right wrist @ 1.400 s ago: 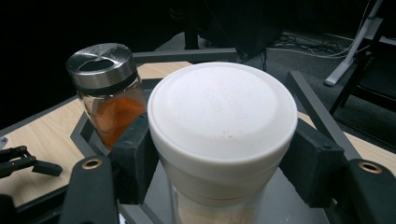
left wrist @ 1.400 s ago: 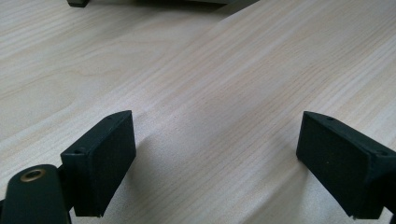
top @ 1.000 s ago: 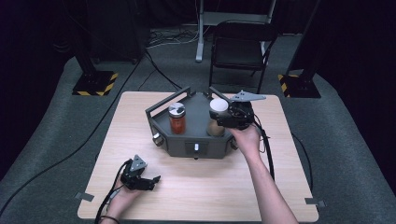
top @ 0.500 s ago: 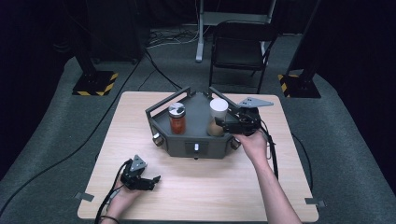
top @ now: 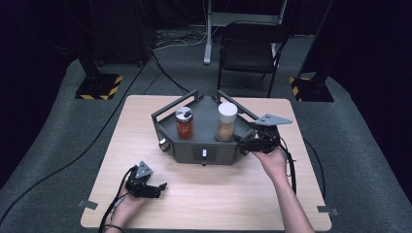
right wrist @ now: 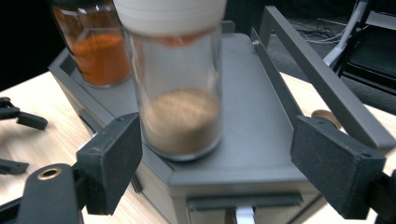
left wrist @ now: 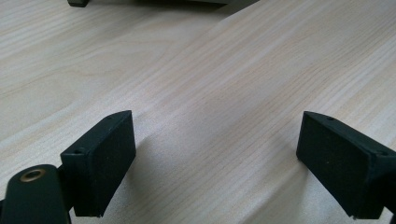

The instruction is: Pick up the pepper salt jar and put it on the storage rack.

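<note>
Looking down on the tabletop [top: 291, 194]: right tool [top: 243, 143] released beside the white-capped jar [top: 226, 121] on the grey tray [top: 204, 154]; left tool [left wrist: 215, 163] spread, empty; right view, jar [right wrist: 180, 93] ahead of parted pads [right wrist: 112, 158], probably needing advance, then closing.

floor: grey carpet [top: 369, 145] | furniture: black folding chair [top: 250, 51], wooden table [top: 301, 194] | surround: dark

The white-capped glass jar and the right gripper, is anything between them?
No. In the right gripper view only bare grey tray lies between the white-capped glass jar of tan powder and the open right gripper.
</note>
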### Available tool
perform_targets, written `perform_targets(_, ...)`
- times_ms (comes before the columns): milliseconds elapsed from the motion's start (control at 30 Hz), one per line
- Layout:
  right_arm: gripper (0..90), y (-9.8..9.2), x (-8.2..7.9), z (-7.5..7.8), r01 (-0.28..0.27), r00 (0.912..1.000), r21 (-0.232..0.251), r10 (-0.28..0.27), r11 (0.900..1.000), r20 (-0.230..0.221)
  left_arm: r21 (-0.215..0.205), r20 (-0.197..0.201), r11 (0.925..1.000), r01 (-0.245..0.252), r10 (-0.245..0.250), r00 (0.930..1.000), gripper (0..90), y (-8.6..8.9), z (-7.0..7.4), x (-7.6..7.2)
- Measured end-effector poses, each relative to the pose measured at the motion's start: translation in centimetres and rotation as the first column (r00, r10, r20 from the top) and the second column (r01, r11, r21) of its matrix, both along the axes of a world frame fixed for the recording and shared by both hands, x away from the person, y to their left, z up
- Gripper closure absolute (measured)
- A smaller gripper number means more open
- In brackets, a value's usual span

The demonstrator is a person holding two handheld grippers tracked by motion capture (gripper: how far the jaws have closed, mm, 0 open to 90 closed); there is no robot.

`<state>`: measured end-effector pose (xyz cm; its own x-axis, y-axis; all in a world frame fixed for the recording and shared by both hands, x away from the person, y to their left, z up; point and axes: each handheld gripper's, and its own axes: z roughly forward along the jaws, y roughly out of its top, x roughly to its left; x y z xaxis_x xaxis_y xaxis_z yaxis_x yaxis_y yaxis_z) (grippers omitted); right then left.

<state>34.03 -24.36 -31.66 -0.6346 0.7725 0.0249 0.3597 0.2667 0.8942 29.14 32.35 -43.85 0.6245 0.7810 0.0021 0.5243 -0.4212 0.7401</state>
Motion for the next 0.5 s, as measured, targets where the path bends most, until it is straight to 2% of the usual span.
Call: perform_targets(500, 15.7, -2.7, -1.5, -3.3, 0.049, 0.9983, 0.023, -0.048, 0.999, -0.034, 0.0, 0.0, 1.0, -0.001, 0.001, 1.0, 11.3, 0.0, 0.0, 0.0)
